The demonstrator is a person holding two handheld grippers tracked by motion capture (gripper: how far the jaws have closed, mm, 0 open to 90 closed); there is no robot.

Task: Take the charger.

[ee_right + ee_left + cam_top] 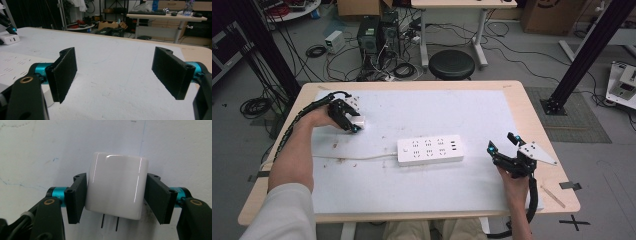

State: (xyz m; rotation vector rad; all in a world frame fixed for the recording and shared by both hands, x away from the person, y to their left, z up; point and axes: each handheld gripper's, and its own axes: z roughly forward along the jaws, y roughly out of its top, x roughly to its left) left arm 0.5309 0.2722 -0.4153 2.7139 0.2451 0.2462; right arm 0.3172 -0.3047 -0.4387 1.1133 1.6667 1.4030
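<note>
The left hand-held gripper point(113, 200) is clamping the charger point(116, 185) at the bench's point(422, 187) far left; the right hand-held gripper point(120, 72) is waiting wide open beside the power strip point(430, 149). That glossy charger could twist, misaligning its prongs point(109, 222).

Left claw point(115, 195) clamped; right claw point(120, 75) spread wide, low

- Left hand-held gripper point(353, 121): black frame, flat black pads, teal collars, brass-ringed screws, ribbed black cable.
- Right hand-held gripper point(501, 144): same build, grey three-cornered plate on top.
- Person: white sleeve, beige trousers.
</note>
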